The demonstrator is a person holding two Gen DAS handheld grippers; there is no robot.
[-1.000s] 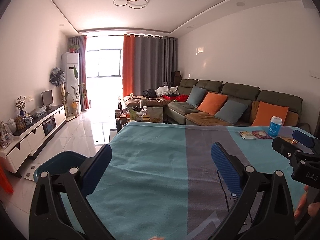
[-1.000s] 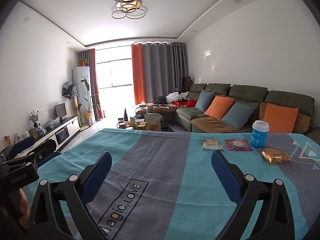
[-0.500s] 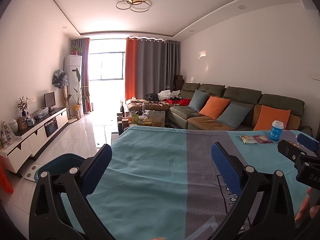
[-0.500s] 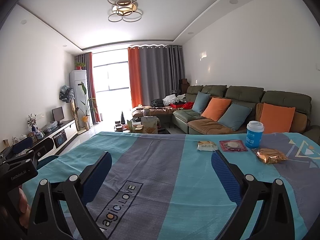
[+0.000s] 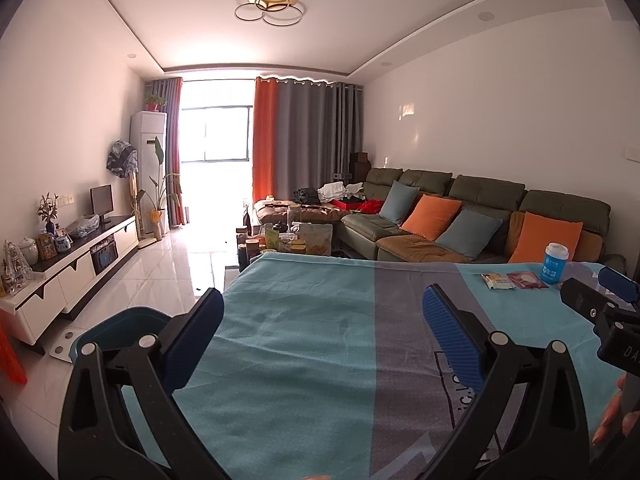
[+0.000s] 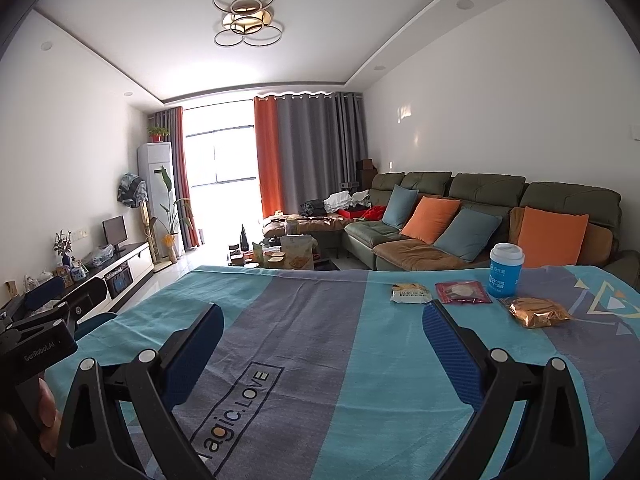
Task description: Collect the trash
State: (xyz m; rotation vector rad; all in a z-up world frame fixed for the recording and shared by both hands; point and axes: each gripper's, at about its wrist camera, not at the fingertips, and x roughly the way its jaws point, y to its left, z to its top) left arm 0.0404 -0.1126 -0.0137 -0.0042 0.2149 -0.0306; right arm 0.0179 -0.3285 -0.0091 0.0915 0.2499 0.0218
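Observation:
On the teal and grey tablecloth, at the far right, lie a white snack packet, a red packet, a gold foil wrapper and a blue cup with a white lid. The white packet, red packet and cup also show in the left wrist view. My right gripper is open and empty, above the cloth, short of the packets. My left gripper is open and empty over the cloth's left part. A dark blue bin stands off the table's left edge.
A green sofa with orange and blue cushions runs behind the table on the right. A cluttered coffee table is beyond the table's far edge. A white TV cabinet lines the left wall, with tiled floor between.
Both grippers have tilted slightly upward, so the table and trash sit lower in both views. Both stay open and empty.

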